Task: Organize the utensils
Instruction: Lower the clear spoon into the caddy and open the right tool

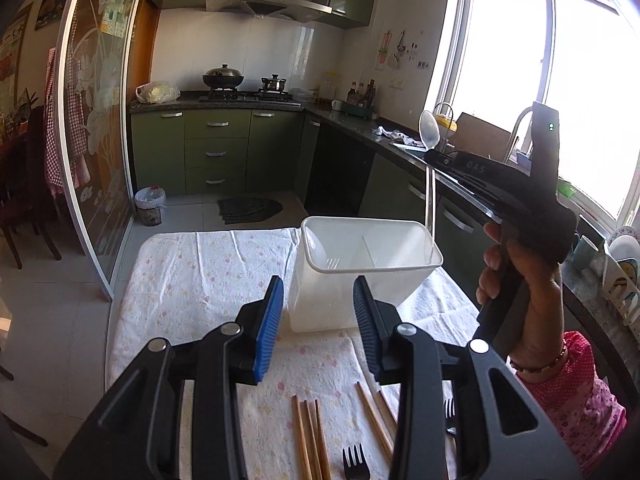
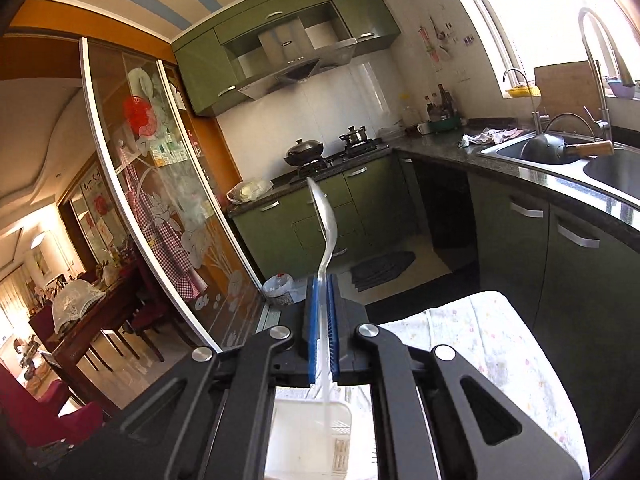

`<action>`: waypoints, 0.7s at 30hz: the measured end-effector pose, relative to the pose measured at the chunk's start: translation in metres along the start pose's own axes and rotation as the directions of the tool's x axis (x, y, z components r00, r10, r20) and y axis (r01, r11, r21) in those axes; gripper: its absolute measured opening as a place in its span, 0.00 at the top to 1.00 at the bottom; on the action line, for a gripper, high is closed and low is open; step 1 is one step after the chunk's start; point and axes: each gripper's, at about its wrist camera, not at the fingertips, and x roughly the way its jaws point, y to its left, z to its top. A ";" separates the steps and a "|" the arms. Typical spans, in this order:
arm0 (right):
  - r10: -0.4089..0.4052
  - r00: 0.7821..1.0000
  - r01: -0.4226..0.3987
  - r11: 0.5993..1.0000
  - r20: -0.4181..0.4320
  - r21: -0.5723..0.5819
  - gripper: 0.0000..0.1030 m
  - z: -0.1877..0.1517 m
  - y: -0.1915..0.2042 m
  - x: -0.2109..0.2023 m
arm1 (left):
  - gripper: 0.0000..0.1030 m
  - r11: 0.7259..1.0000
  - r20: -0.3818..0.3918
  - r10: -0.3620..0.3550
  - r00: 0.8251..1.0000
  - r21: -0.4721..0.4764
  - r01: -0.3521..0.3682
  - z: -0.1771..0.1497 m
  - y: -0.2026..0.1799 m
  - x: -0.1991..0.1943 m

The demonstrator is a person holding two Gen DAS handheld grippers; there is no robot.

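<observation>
Green kitchen cabinets stand behind your cloth-covered table, where the white bin sits near the far right corner. Your right gripper is clenched on a clear plastic spoon, its handle tip dipping into the bin; it looks light, slick and bendy, so pinch mid-handle. Your left gripper hangs released before the bin, above chopsticks and forks at the near edge.

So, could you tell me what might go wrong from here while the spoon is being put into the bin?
1. The right gripper pinches the clear spoon on a thin handle; it could twist or slip.
2. The handle tip sits near the rim of the white bin; it might catch there or tip the bin.
3. The left gripper is open and not gripping the bin, so a nudge could shift it.
</observation>
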 end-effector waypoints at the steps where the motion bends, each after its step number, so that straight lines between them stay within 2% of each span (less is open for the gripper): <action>1: 0.004 1.000 -0.004 1.000 0.003 0.001 0.95 0.001 0.000 0.002 | 0.66 1.000 -0.004 0.002 1.000 0.005 -0.002 -0.001 -0.001 0.000; 6: 0.024 0.999 -0.024 1.000 -0.040 -0.006 0.95 -0.008 0.001 0.014 | 0.66 1.000 -0.014 0.007 1.000 -0.027 -0.007 0.007 0.001 0.016; 10: 0.025 0.999 -0.026 1.000 -0.043 -0.016 0.95 -0.022 0.001 0.012 | 0.66 0.999 -0.032 0.002 0.999 -0.053 -0.003 0.013 0.005 0.027; 16: 0.012 0.997 -0.015 0.999 -0.070 -0.037 0.95 -0.044 -0.001 0.008 | 0.66 0.999 -0.026 0.013 1.000 -0.046 -0.014 0.017 0.003 0.030; 21: 0.000 0.998 -0.005 0.996 -0.061 -0.093 0.95 -0.067 0.004 -0.006 | 0.66 0.999 -0.018 0.010 1.000 -0.043 -0.011 0.020 -0.001 0.030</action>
